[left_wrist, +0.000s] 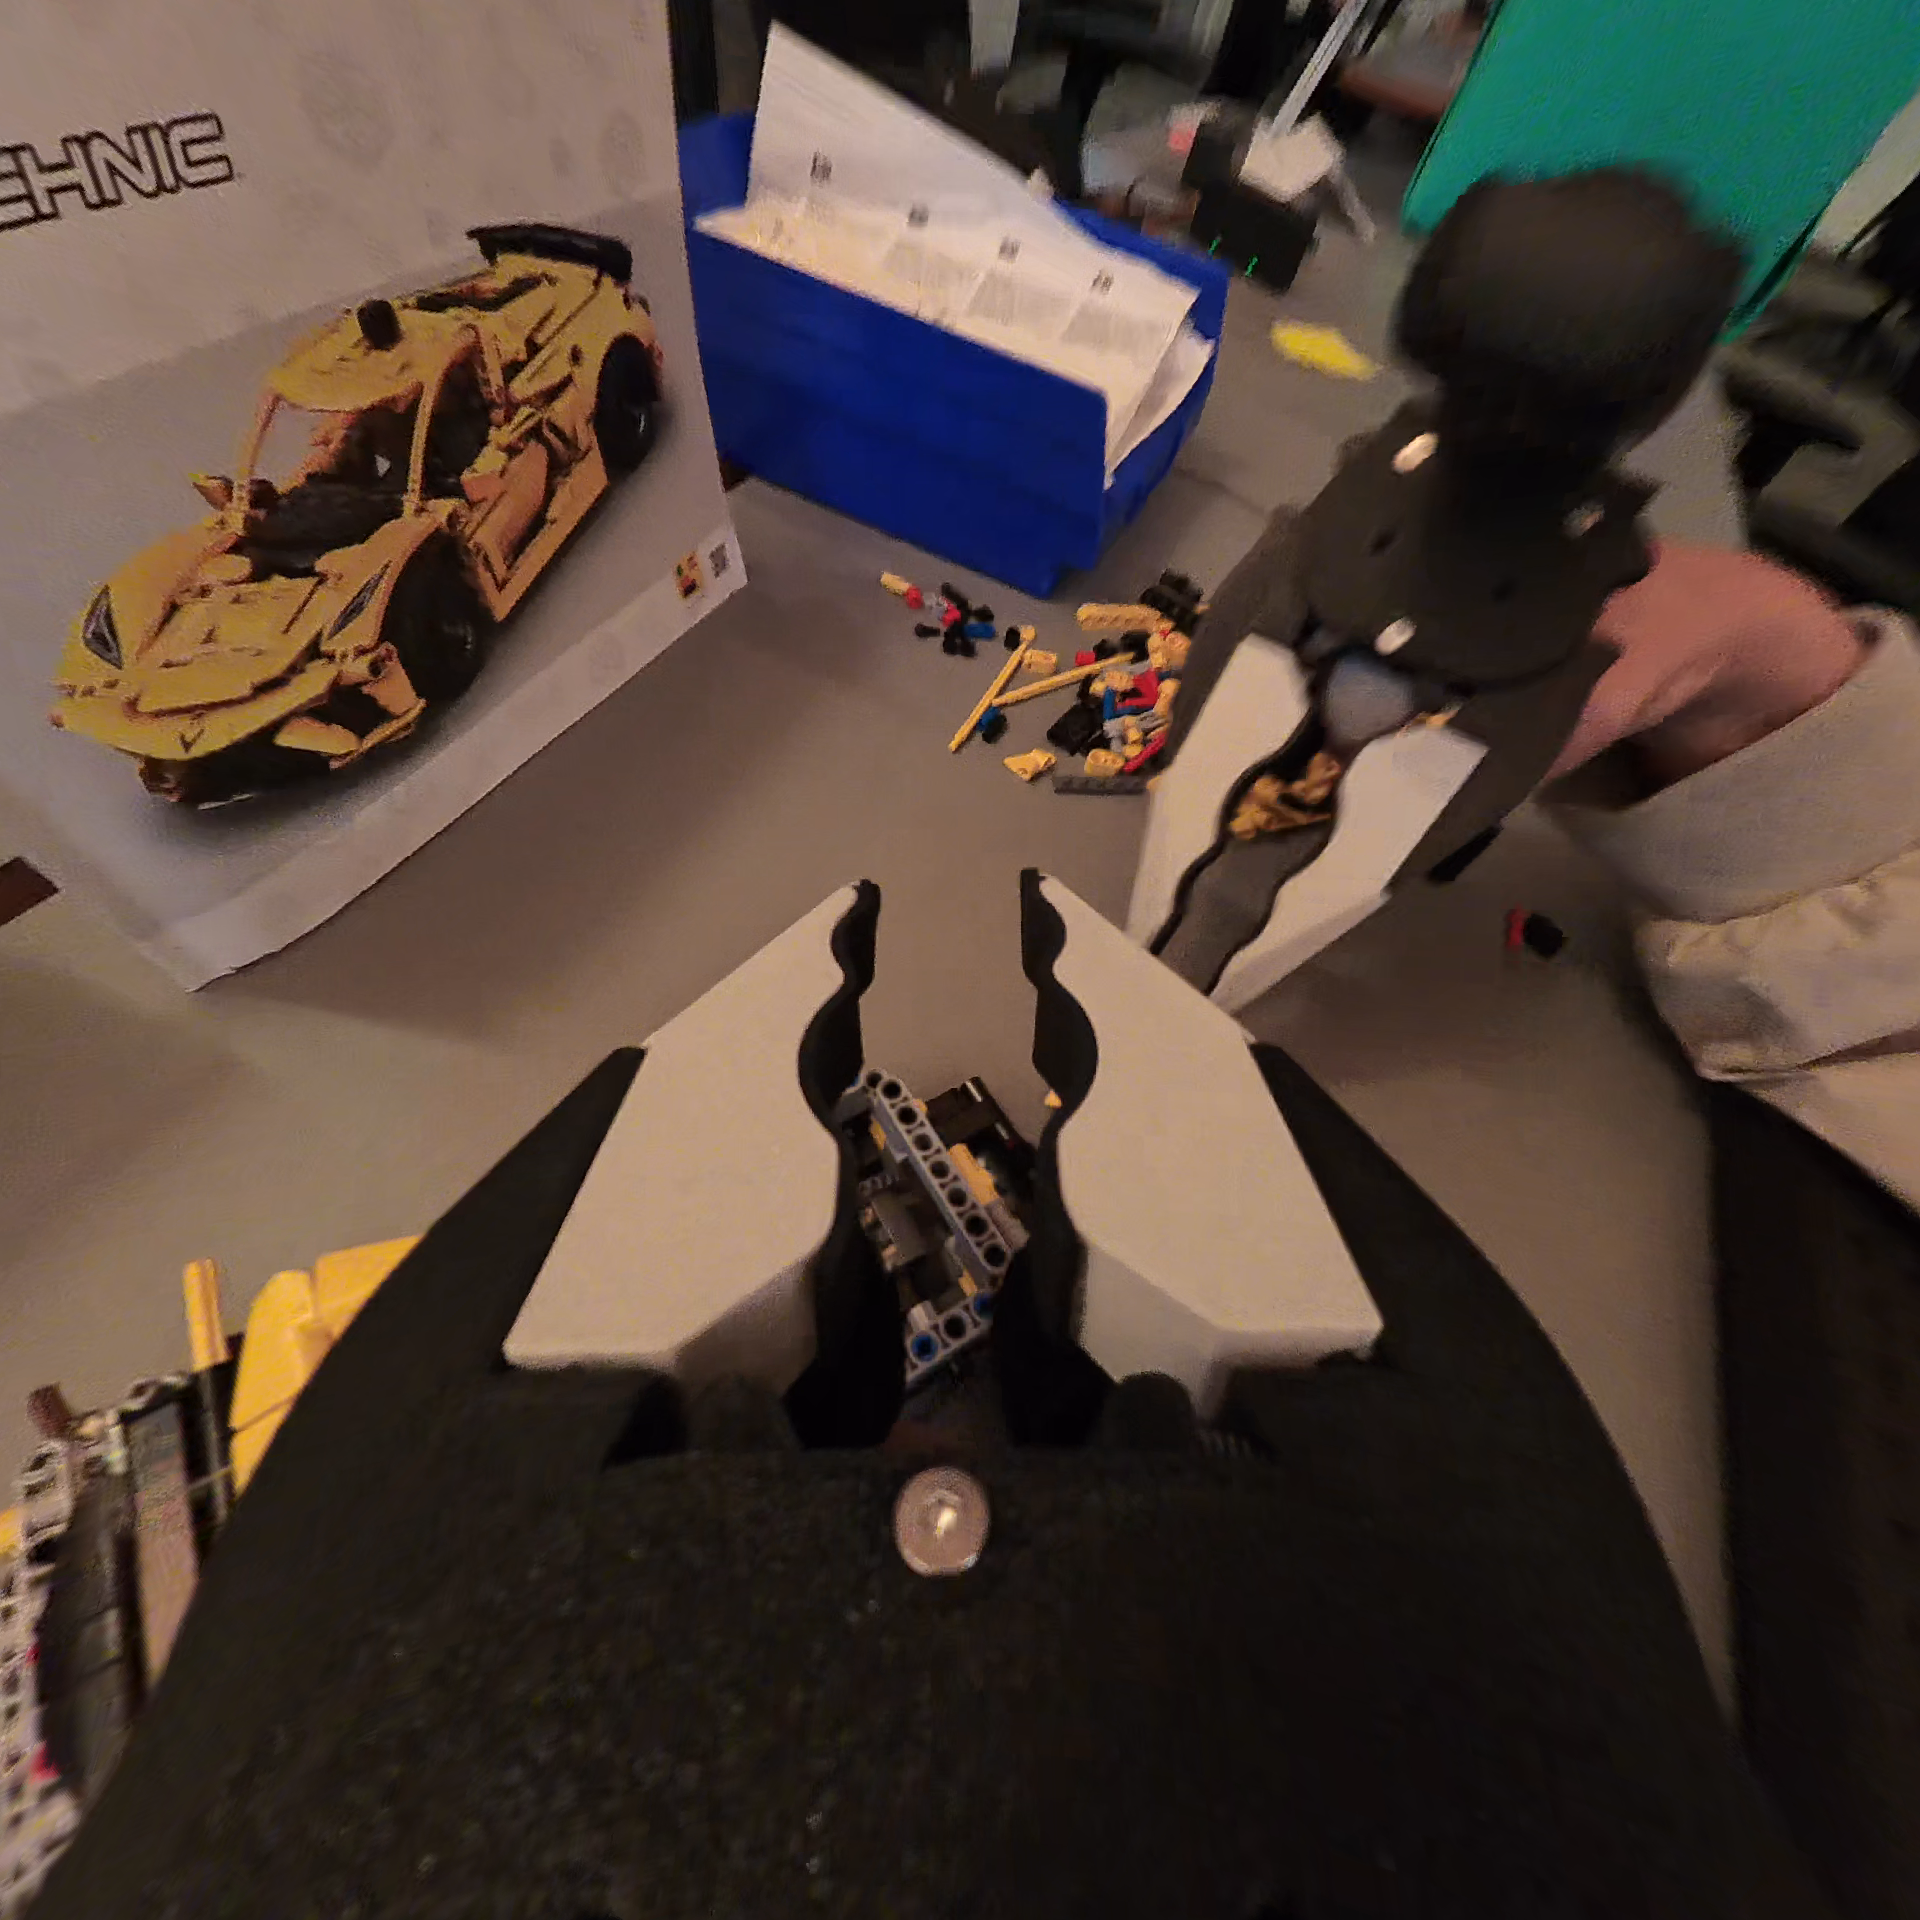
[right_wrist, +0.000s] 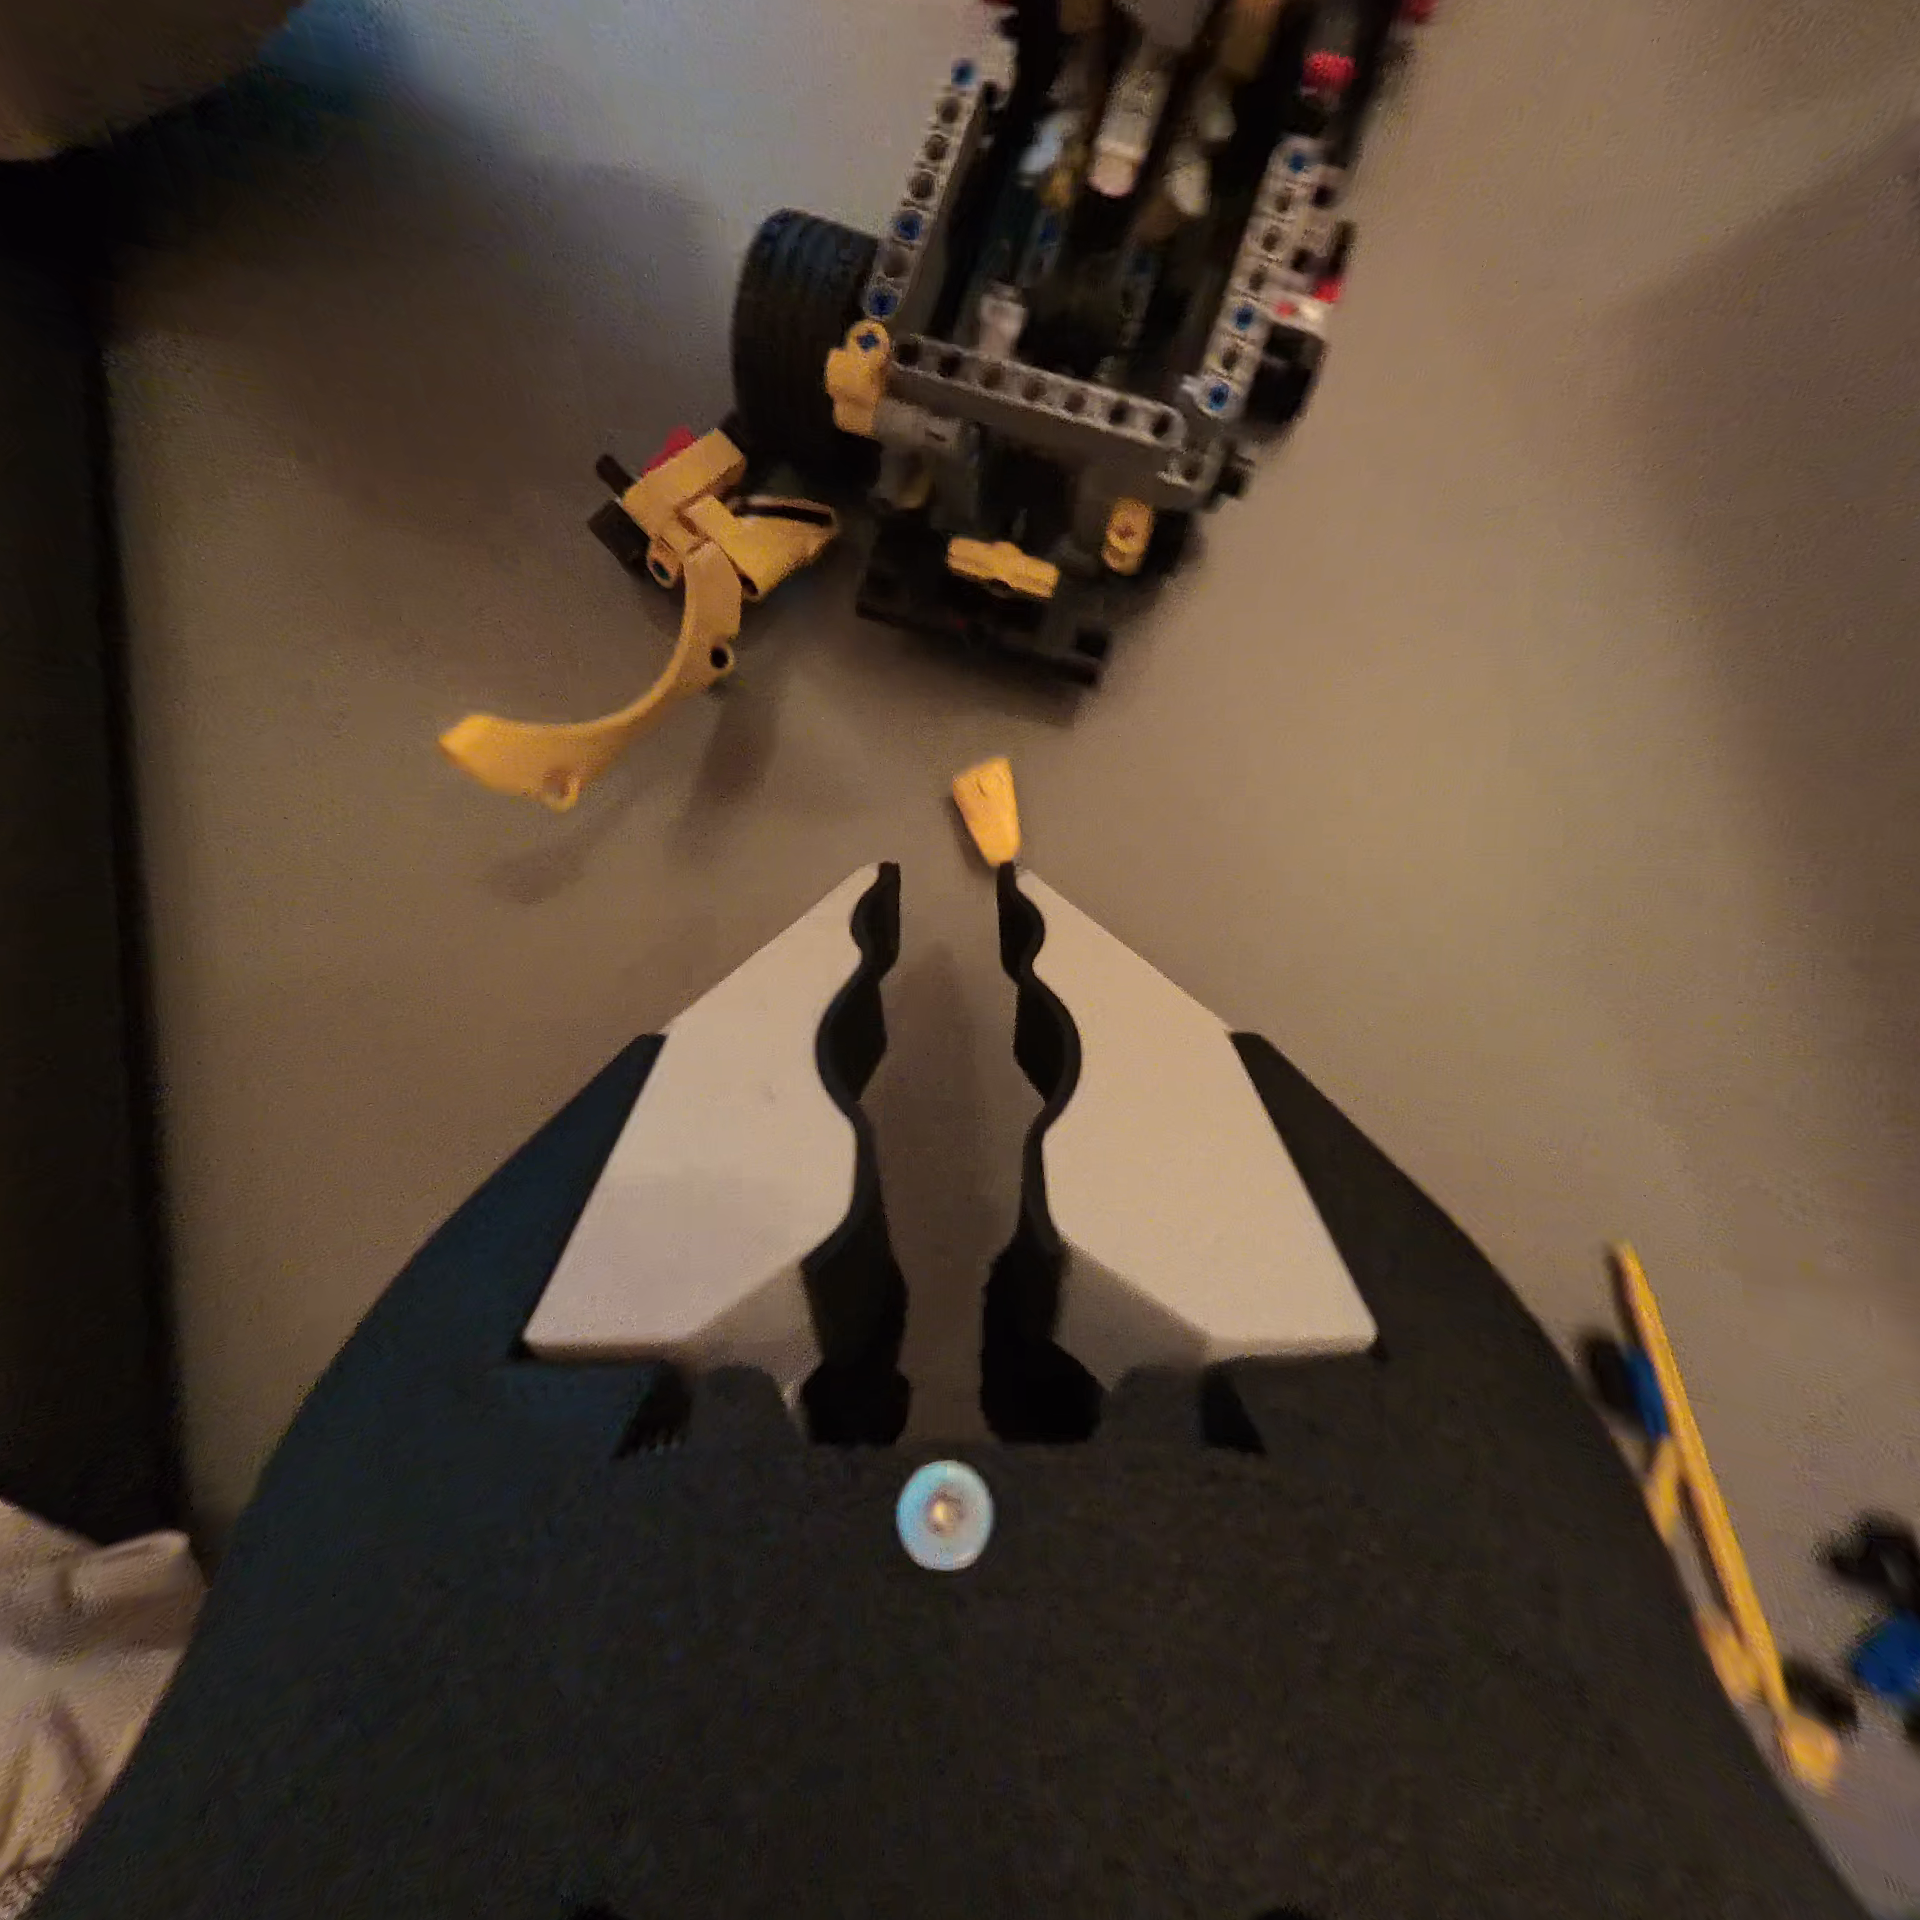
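In the left wrist view, the left gripper (left_wrist: 948, 894) has its white, black-lined fingers clamped deep in the throat on a small grey, yellow and black brick-built assembly (left_wrist: 930, 1205), while the tips stand apart above the grey table (left_wrist: 582, 831). To the far left stands a large white cardboard box printed with a yellow sports car (left_wrist: 343, 499). Behind it, right of centre, sits a blue plastic bin (left_wrist: 914, 436) filled with white paper sheets (left_wrist: 966, 249). Near the bin lies a scattered pile of yellow, black, red and blue loose bricks (left_wrist: 1091, 686). The right gripper (left_wrist: 1195, 956) shows at the right, tips pointing down at the table, held by a person's hand (left_wrist: 1704, 665). A partly built yellow and grey model (left_wrist: 125, 1455) sits at the near left edge.

In the right wrist view, the right gripper (right_wrist: 948, 873) has its jaws parted with nothing between them. A small tapered yellow brick (right_wrist: 987, 810) touches its right fingertip. Beyond lies a curved yellow arch piece (right_wrist: 634, 675) to the left, joined to a yellow and black cluster, and a grey brick chassis with one black wheel (right_wrist: 1049, 353) farther off. A long yellow rod (right_wrist: 1704, 1496) lies at the near right among blurred blue and black pieces.
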